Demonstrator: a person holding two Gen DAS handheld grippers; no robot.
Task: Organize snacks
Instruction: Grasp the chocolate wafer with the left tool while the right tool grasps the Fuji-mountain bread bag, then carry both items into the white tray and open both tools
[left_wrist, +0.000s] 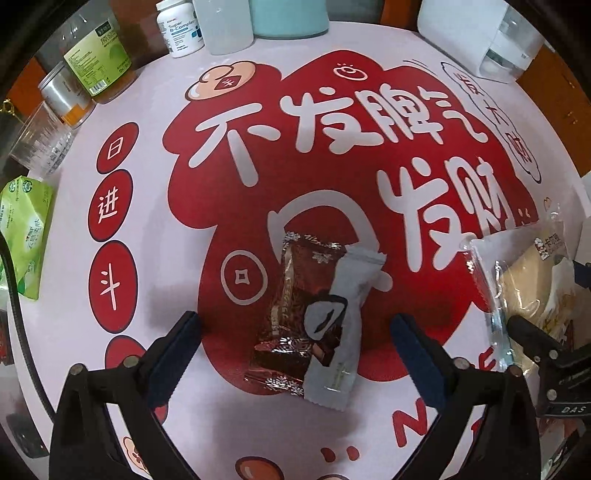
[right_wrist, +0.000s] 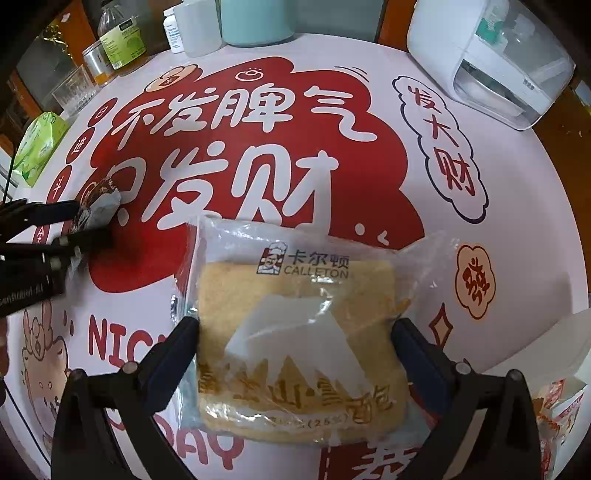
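Both pairs of fingers stand apart, the left gripper (left_wrist: 295, 325) straddling two overlapping snack packets (left_wrist: 314, 321) and the right gripper (right_wrist: 295, 328) flanking the bagged bread (right_wrist: 295, 343), so closing may pinch only slippery wrapper and let either slide free.

- The left wrist camera sits just behind the left gripper (left_wrist: 295, 321) and looks forward and down along its two fingers, close over the red-printed tablecloth (left_wrist: 332, 155).
- The right wrist camera does the same from behind the right gripper (right_wrist: 295, 325), equally close, facing the same way toward the table's far edge.
- The right view lies to the right of the left one: the wrapped bread (right_wrist: 295, 332) centred in it shows at the left view's right edge (left_wrist: 528, 291).
- Both views share the dark snack packet (left_wrist: 284, 314) (right_wrist: 99, 192), the white appliance (left_wrist: 480, 37) (right_wrist: 491, 62) and the vitamin bottle (left_wrist: 179, 26) (right_wrist: 173, 31).
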